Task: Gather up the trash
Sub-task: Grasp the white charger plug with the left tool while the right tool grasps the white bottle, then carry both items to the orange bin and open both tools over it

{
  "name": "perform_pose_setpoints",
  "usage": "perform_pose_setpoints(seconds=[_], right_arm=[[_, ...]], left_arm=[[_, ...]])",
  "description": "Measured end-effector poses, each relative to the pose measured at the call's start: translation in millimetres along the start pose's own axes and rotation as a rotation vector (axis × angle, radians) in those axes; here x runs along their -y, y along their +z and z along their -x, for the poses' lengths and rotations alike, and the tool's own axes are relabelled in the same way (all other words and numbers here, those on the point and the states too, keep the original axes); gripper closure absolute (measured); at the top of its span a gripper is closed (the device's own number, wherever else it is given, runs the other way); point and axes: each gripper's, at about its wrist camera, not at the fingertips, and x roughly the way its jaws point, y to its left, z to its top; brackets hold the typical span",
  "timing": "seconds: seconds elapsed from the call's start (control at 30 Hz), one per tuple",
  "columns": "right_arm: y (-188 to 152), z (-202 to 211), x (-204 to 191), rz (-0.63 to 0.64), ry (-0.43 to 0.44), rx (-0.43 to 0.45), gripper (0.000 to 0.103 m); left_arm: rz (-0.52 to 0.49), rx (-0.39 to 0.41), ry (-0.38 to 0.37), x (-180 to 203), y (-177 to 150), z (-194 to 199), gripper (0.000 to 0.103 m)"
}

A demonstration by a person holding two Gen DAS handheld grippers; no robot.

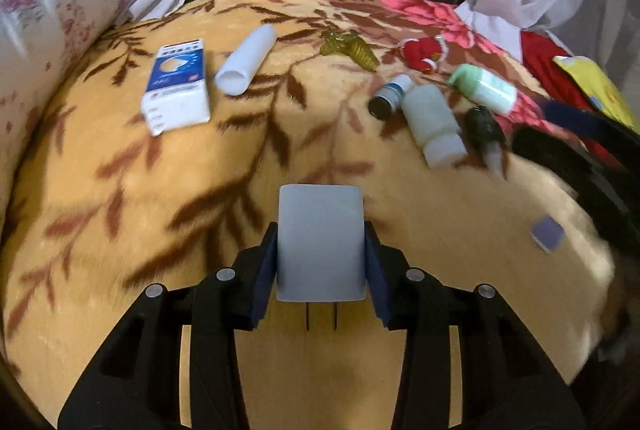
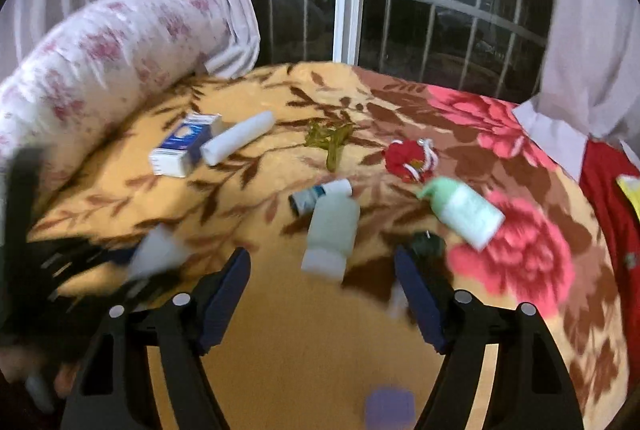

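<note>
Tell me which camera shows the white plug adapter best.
The left wrist view: the white plug adapter sits sharp and central, clamped in the left gripper, prongs visible below. The right wrist view shows it only as a blurred pale shape at the left.

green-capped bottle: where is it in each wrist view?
Left wrist: green-capped bottle lies right of centre, upper half, beside the white bottle.
Right wrist: it lies right of centre, mid-height, on the blanket.
Shared landmark: red fabric item just beyond it.
</note>
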Motion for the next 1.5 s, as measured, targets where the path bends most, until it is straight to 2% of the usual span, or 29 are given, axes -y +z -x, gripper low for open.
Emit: perform_pose_setpoints(seconds=[0.17,0.37,0.4,0.5,0.6,0.83,1.2,1.33,1.5], right_arm=[[22.7,-56.8,-4.7,-0.007,-0.009,-0.115,0.035],[28.8,-99.6,-4.4,-0.031,-0.050,-0.237,0.038],[28.0,-103.2,-4.1,-0.034,-0.055,-0.248,0.041],[27.0,-116.0,-1.3,-0.030,-0.078,-0.295,0.060],[26.4,-112.0,1.0,-0.045,-0.071,-0.289,0.061],[17.6,-62.0,-4.0,-0.039,-0.016,-0.187,0.062],[-31.4,71.2,-34.3,0.014,0.100,-0.008,0.062],[-66.9,107.1,-54.8,0.053,0.157,-0.006,0.062],[-131.5,125.7,-70.4,0.056,0.232,-0.099,0.062]], left_arm=[[-0.004,0.029,-0.032,-2.0,-20.0,25.5,0.063],[-0.010,0.038,-0.059,-5.2,-33.5,40.1,0.063],[-0.010,0.040,-0.062,-5.1,-34.8,41.1,0.063],[-0.006,0.039,-0.077,-4.8,-38.7,42.6,0.063],[-0.004,0.038,-0.088,-2.7,-42.0,42.7,0.063],[-0.022,0.042,-0.119,7.4,-50.9,50.8,0.063],[-0.105,0.037,-0.184,30.1,-94.7,99.8,0.063],[-0.164,-0.043,-0.215,39.1,-126.5,108.3,0.063],[-0.206,-0.198,-0.245,44.4,-174.6,93.6,0.063]])
